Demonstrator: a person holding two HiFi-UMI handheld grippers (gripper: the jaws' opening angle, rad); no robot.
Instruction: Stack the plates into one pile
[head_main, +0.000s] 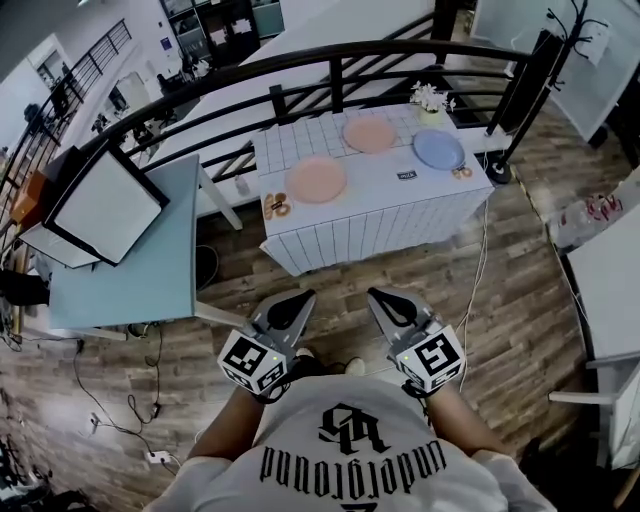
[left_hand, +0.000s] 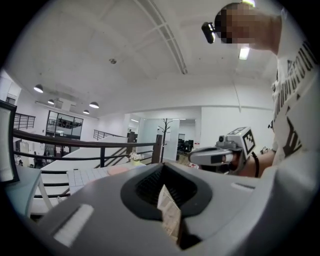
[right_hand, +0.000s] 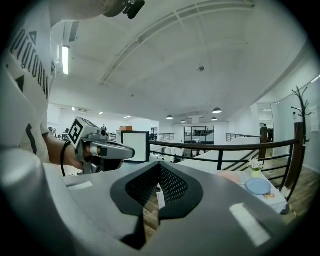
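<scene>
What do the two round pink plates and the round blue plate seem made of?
The nearer round pink plate, farther round pink plate and round blue plate: even colour, matte, no glare, so possibly plastic or ceramic; too distant to settle.

Open wooden plank floor (head_main: 420, 275) runs straight up to the white grid-patterned clothed table (head_main: 370, 218), nothing in the way there. On top there are wide bare gaps between the near peach round plate (head_main: 317, 179), the far peach round plate (head_main: 369, 134) and the blue round plate (head_main: 438, 149). The far edge is tighter, with a small vase of white flowers (head_main: 430, 98) and the black metal railing (head_main: 337, 75) right behind. A light-blue side table (head_main: 130, 255) crowds the left flank.
</scene>
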